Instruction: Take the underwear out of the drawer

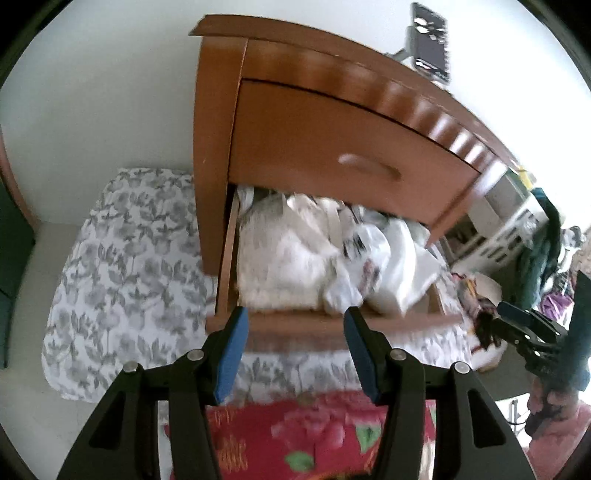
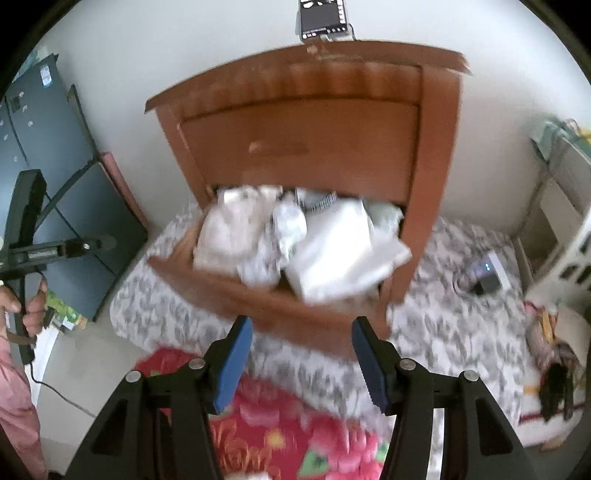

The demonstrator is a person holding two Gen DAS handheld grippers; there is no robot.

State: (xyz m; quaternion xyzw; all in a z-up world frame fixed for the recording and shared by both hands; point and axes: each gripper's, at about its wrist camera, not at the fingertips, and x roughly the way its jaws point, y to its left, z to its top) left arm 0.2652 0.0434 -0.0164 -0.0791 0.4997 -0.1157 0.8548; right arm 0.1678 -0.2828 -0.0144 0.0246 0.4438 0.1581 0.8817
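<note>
Spilling white underwear [image 2: 258, 236] fills the open drawer [image 2: 266, 299] — closed drawer [image 2: 299, 147] above.

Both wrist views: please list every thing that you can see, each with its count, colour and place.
nightstand: one, brown wood, against the white wall.
lower drawer: one, brown, pulled open.
upper drawer: one, brown, shut.
folded clothes: a pile, white and cream, filling the lower drawer; too blurred to tell the underwear.
sheet: one, white with grey flowers, beneath the nightstand.
blanket: one, red with flowers, nearest the cameras.
phone: one, dark, above the nightstand.
left tool: black with blue pads, open, empty.
right tool: black with blue pads, open, empty.
</note>
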